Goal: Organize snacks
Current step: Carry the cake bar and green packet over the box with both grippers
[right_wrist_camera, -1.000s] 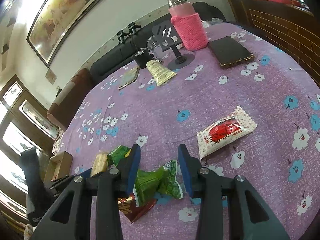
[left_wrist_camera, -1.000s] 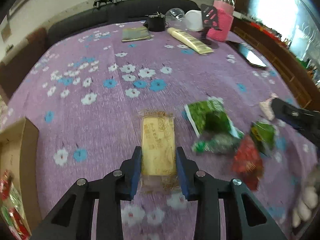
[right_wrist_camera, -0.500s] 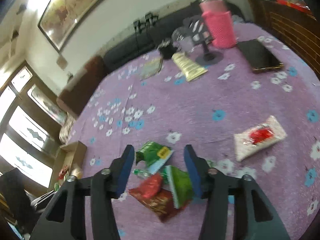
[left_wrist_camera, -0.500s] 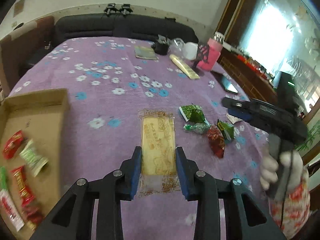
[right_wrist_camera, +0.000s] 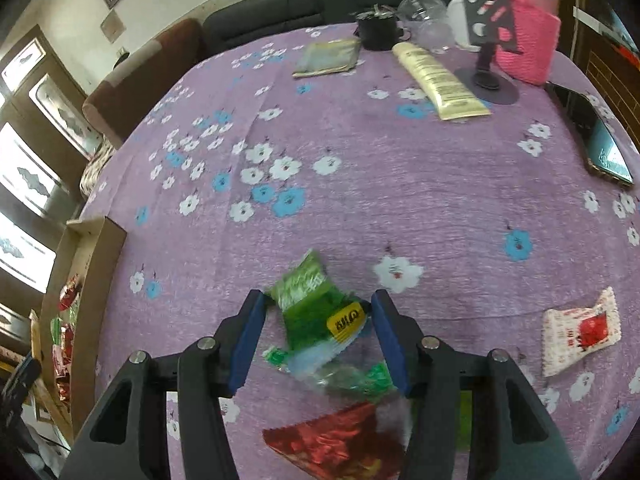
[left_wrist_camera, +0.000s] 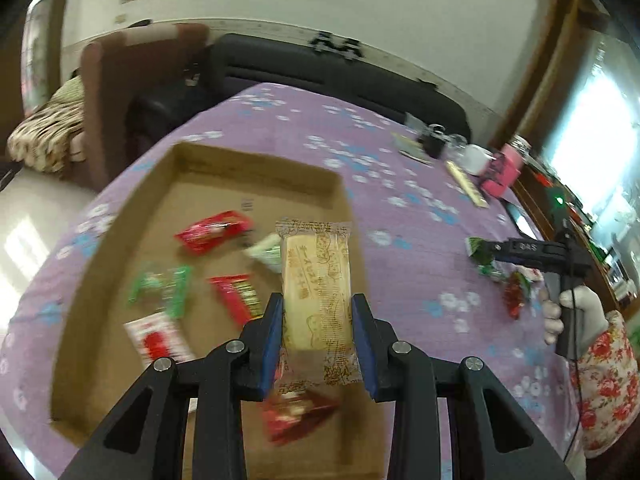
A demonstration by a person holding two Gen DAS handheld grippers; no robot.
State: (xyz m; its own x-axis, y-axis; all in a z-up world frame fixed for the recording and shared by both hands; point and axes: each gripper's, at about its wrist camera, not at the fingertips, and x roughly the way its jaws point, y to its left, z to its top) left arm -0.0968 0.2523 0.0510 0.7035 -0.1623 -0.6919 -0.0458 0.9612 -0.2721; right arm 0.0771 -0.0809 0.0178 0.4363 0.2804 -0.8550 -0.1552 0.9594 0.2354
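Note:
My left gripper [left_wrist_camera: 318, 334] is shut on a yellow wafer packet [left_wrist_camera: 316, 284] and holds it above the cardboard box [left_wrist_camera: 256, 168]. The box holds several red, green and white snack packets [left_wrist_camera: 214, 230]. My right gripper [right_wrist_camera: 318, 338] is open, its jaws on either side of a green snack packet [right_wrist_camera: 312, 304] lying on the purple flowered tablecloth [right_wrist_camera: 400, 184]. A clear green packet [right_wrist_camera: 352, 376] and a red foil packet [right_wrist_camera: 340, 440] lie just below it. A white-and-red packet [right_wrist_camera: 580, 330] lies to the right. The right gripper [left_wrist_camera: 484, 250] also shows in the left wrist view.
At the far side stand a pink-sleeved bottle [right_wrist_camera: 528, 44], a black phone stand [right_wrist_camera: 486, 64], a cream tube [right_wrist_camera: 438, 76], a flat pouch [right_wrist_camera: 328, 58], a black cup [right_wrist_camera: 378, 32] and a phone [right_wrist_camera: 592, 140]. The box [right_wrist_camera: 92, 264] sits at the table's left edge.
My left gripper has carried the yellow wafer packet left, from over the cloth to above the box. My right gripper has lowered and opened wider around the green packet.

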